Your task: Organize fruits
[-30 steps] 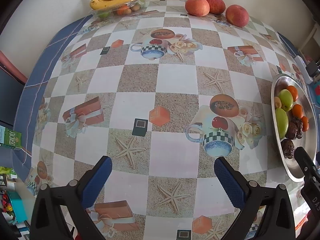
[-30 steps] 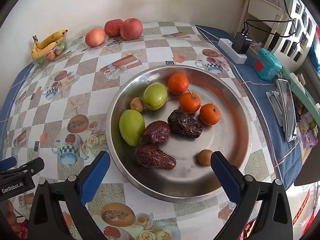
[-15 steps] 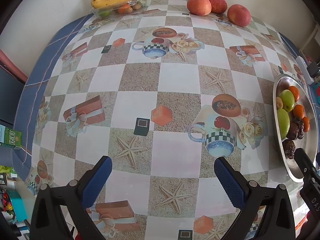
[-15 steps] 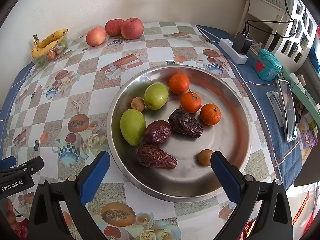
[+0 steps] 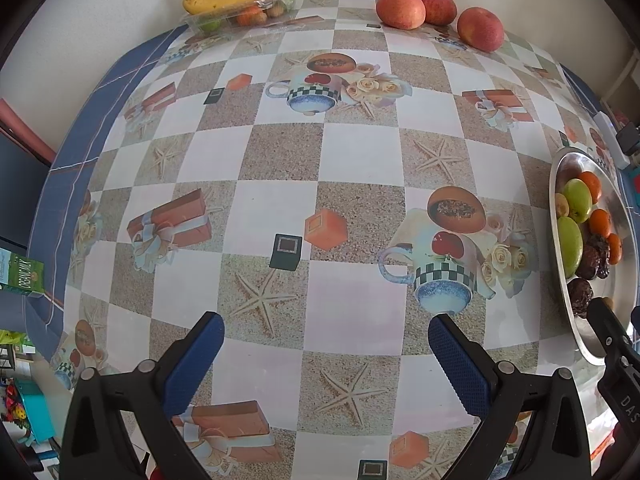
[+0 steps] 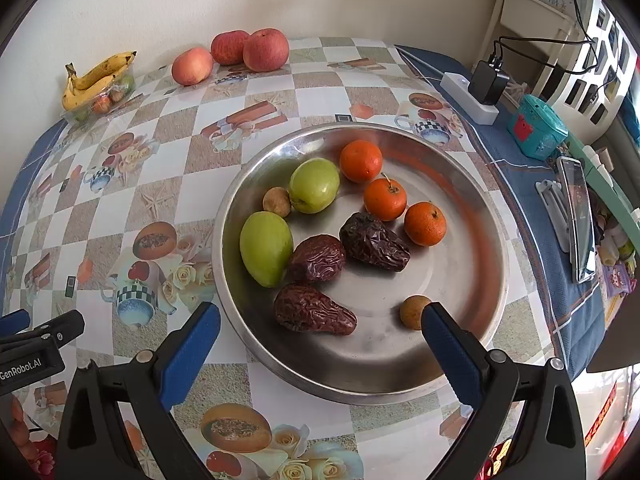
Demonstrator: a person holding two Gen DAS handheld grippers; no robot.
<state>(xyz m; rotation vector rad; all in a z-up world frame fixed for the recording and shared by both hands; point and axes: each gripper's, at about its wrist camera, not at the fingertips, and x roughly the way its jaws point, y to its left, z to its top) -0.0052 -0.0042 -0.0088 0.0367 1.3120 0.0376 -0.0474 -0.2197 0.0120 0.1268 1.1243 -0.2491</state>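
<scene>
Table, checked patterned oilcloth (image 5: 280, 160).

Far edge, 10 o'clock: clear tray (image 6: 98, 102) of small fruit, bananas (image 6: 94, 80) on top. 12 o'clock: 3 red apples (image 6: 232, 54), touching or nearly so.

Left gripper (image 5: 326, 344): jaws wide apart, holding nothing, over bare cloth.

Steel dish (image 6: 472, 216), right of centre: 2 green fruits (image 6: 266, 246), 3 wrinkled dates (image 6: 374, 242), 3 mandarins (image 6: 384, 198), 2 small brown round fruits (image 6: 276, 201).

Right gripper (image 6: 320, 322): jaws wide apart, empty, at the dish's 6 o'clock rim.

Far right: power strip (image 6: 472, 94), teal box (image 6: 536, 132).
</scene>
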